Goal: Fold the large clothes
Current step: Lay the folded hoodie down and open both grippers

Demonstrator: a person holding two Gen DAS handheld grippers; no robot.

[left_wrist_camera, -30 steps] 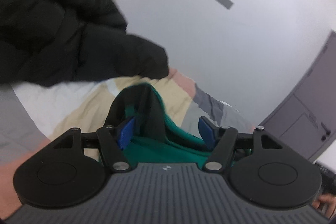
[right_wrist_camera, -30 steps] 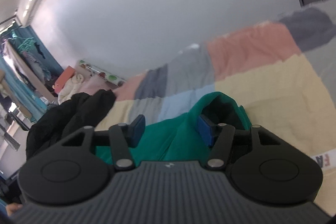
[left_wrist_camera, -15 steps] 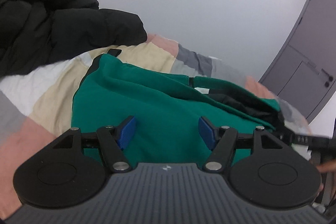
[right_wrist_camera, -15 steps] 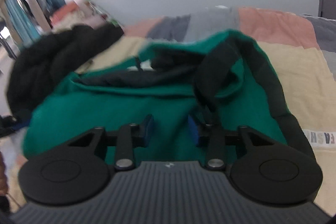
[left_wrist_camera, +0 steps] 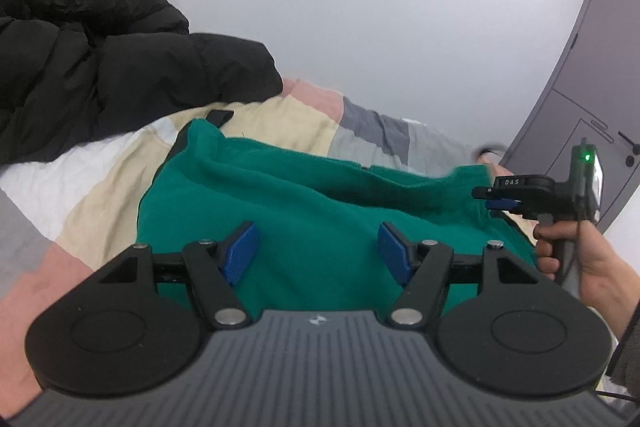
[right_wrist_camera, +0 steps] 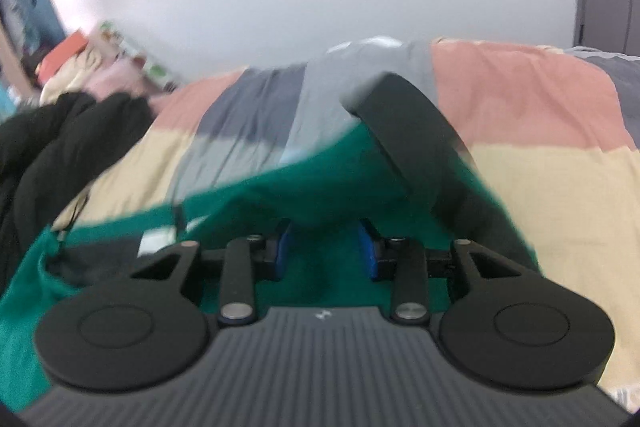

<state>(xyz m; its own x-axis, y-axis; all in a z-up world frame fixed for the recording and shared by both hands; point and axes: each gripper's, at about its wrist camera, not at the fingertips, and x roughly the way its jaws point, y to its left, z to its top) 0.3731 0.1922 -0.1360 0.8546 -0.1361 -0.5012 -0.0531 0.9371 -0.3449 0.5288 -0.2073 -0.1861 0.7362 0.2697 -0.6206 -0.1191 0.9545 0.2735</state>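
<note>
A large green garment (left_wrist_camera: 304,211) with black trim lies on the patchwork bedspread (left_wrist_camera: 100,179). My left gripper (left_wrist_camera: 318,253) hovers over its near part, jaws wide open and empty. The right gripper shows in the left wrist view (left_wrist_camera: 500,201) at the garment's right end, shut on a green fold. In the right wrist view, my right gripper (right_wrist_camera: 326,253) has its blue pads closed on a bunched fold of the green garment (right_wrist_camera: 320,195), with its black band (right_wrist_camera: 408,131) looped just beyond.
A black puffer jacket (left_wrist_camera: 100,39) is heaped at the left on the bed, also in the right wrist view (right_wrist_camera: 48,147). White wall behind the bed. A grey door (left_wrist_camera: 592,107) stands at the right. Boxes and clothes (right_wrist_camera: 68,59) sit at the far left.
The right gripper has closed on a fold of the green garment and pulled it out to the right. The left gripper has stayed open and drawn back over the spread garment.
</note>
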